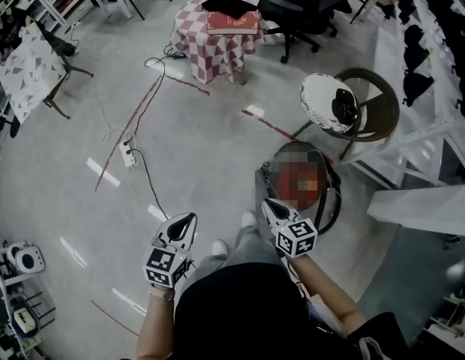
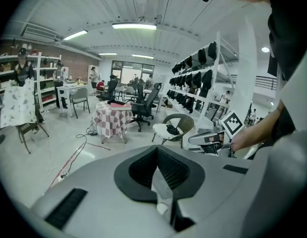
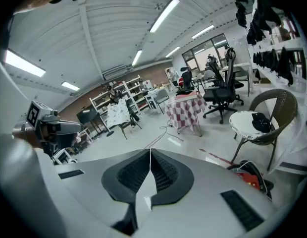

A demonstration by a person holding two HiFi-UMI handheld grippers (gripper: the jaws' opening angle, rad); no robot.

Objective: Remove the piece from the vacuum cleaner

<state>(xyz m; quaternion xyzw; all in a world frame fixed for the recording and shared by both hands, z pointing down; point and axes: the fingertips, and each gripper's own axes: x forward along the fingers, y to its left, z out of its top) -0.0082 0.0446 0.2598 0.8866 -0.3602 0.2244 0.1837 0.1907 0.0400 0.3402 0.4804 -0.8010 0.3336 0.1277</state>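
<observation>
Sitting on the floor just beside the wicker chair (image 1: 384, 112), the red vacuum cleaner (image 3: 251, 178) lies near the right gripper (image 1: 268, 205), its jaws clenched on nothing, like the left gripper's (image 1: 189, 220) farther off.

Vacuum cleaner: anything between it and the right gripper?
Nothing visible. The right gripper, jaws shut and empty, hovers just short of the red vacuum cleaner on the floor. The wicker chair stands beyond the vacuum cleaner, not in the path.
</observation>
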